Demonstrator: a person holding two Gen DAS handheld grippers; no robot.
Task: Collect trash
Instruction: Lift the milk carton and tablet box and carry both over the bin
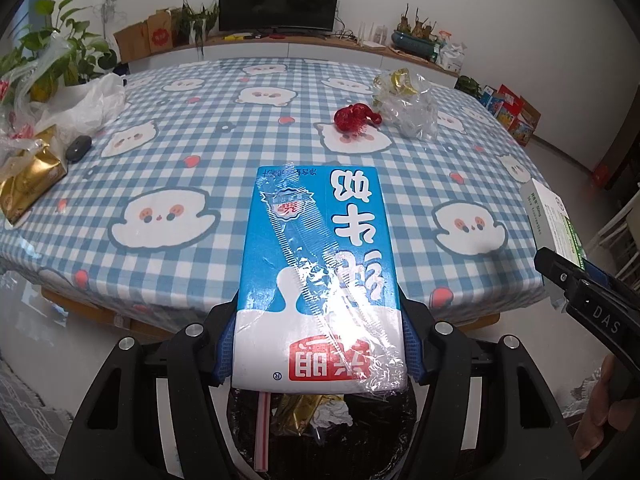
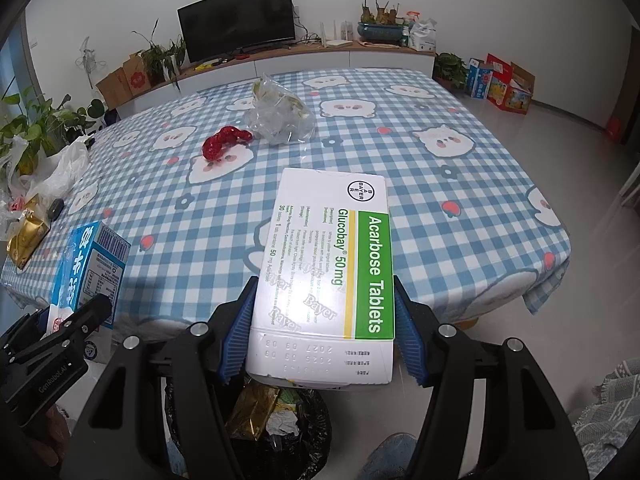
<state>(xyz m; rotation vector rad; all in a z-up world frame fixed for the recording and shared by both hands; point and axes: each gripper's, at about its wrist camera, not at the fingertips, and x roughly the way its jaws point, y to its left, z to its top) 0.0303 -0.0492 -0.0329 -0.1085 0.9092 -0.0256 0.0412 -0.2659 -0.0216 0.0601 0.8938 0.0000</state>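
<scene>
White walls (image 2: 500, 8), dark monitor (image 2: 236, 20), pale floor (image 2: 560, 128).

I have both tilted downward: my left hand-held gripper (image 1: 320, 354) clamped on a blue-and-white milk carton (image 1: 316, 280), my right hand-held gripper (image 2: 320, 340) clamped on a white-and-green cardboard tablet box (image 2: 326, 276).

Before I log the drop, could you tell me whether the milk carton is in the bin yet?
Not yet: the milk carton sits clamped in the left gripper, above the bin.

Trash bin (image 1: 384, 432) mostly behind carton (image 1: 320, 280)
</scene>
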